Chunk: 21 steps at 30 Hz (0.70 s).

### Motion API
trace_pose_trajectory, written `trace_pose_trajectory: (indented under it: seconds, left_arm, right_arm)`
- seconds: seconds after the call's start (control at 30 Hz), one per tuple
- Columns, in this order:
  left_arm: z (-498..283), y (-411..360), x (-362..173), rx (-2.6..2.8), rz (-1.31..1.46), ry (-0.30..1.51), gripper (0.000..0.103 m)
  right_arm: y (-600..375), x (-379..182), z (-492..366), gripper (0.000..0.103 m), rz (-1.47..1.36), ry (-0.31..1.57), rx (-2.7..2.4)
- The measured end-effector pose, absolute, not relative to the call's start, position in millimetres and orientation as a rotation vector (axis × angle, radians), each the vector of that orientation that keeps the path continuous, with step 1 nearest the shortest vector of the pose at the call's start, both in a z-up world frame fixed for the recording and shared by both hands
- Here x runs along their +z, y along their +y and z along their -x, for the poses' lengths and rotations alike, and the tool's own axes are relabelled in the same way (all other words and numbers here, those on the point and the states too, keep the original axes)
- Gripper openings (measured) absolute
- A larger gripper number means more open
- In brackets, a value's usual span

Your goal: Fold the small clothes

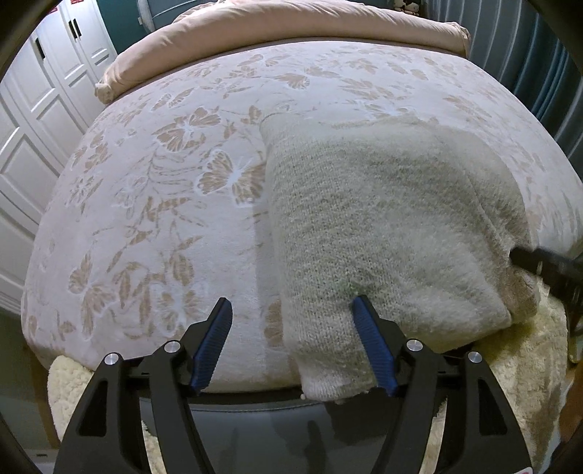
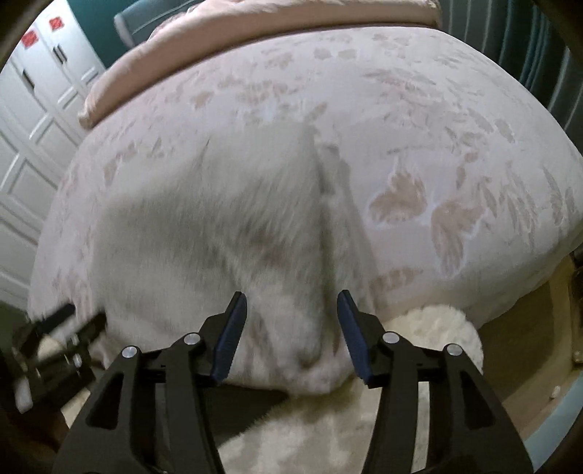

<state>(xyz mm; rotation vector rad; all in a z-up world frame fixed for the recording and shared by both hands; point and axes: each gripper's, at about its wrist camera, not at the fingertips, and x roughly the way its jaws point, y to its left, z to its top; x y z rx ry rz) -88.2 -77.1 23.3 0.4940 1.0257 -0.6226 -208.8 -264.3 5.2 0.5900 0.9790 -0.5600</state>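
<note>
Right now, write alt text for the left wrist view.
A cream knitted garment lies folded on a butterfly-patterned bedspread, its near edge between the open left gripper. The right gripper reaches in at the garment's right edge.

no readable text, red stickers (image 2: 56,22) on white wardrobe doors (image 2: 32,120) too blurred

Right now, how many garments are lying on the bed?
1: a cream knitted garment on the bed's near edge, in front of both grippers. Others may lie out of view.
</note>
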Motion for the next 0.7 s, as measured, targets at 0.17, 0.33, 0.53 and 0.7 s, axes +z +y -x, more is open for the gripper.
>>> trace_pose_trajectory:
  seconds: [0.17,0.33,0.53,0.7]
  left_arm:
    - [87.8,-76.0,22.8,-0.626,-0.495,1.028,0.068]
    - [87.1,-75.0,22.8,-0.624,-0.495,1.028,0.069]
    - [86.7,-75.1,21.2,-0.614,-0.497,1.027,0.069]
    - [86.0,-73.4,21.4,-0.618,-0.499,1.026,0.069]
  right_arm:
    - [-291.0,8.2,190.5,0.056,-0.638,0.937,-0.550]
    - [-303.8,-7.8,170.9,0.063,-0.639,0.968,-0.540]
    - [-309.6,-15.9,158.8,0.063,-0.631,0.987,-0.533]
    - [-311.5,-13.8,153.2,0.046,-0.622,0.980,-0.503]
